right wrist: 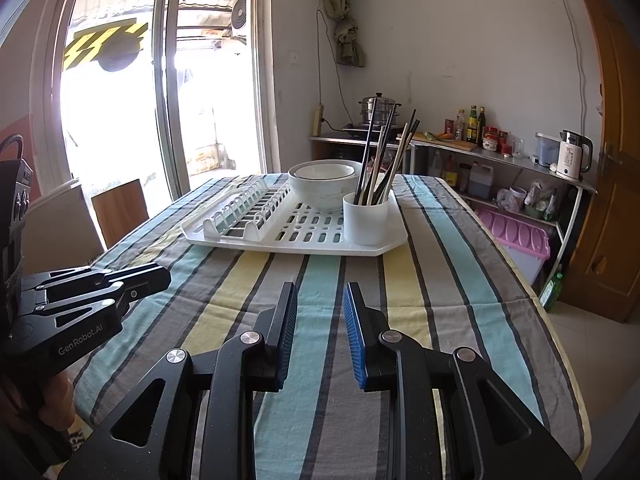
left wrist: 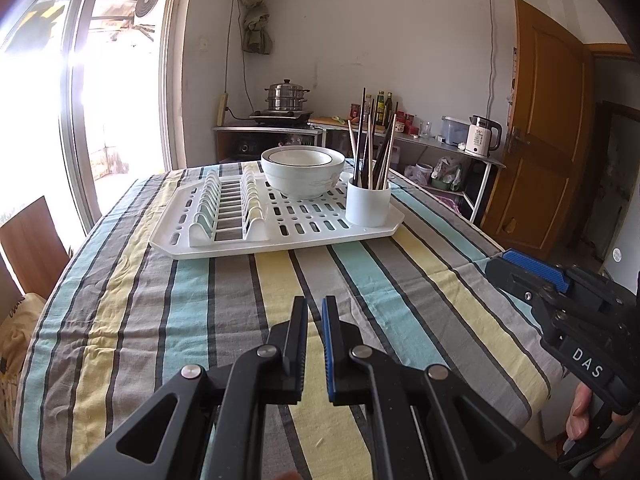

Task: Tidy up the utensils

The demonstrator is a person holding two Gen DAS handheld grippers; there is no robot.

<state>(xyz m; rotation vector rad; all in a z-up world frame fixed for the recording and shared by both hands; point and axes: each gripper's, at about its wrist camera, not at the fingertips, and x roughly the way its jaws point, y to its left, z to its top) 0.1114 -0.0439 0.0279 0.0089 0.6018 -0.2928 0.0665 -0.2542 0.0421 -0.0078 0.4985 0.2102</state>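
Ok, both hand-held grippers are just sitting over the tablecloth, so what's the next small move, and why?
Probably ease the right hand-held gripper forward toward the chopsticks standing in the white cup on the drying rack. Its jaws are open and empty, nothing lies on the cloth between it and the rack, and the cup stands at the rack's near right corner.

Free room: the striped desk [right wrist: 320, 280] lay bare across the whole lower half of the right wrist view, from the claws up to the drying rack [right wrist: 296, 240].

Obstacles, centre of frame: the rack spanned most of the desk's width. On it, stacked bowls [right wrist: 324, 184] stood at the back, touching or just beside the white cup [right wrist: 366, 216] at the rack's right front corner. Chopsticks [right wrist: 380, 160] fanned upward from the cup, barring approach from above. Slotted dividers [right wrist: 244, 208] filled the rack's left part; perforated floor between lay open.

Left edge: a wooden chair back [right wrist: 120, 212] stood beside the desk.
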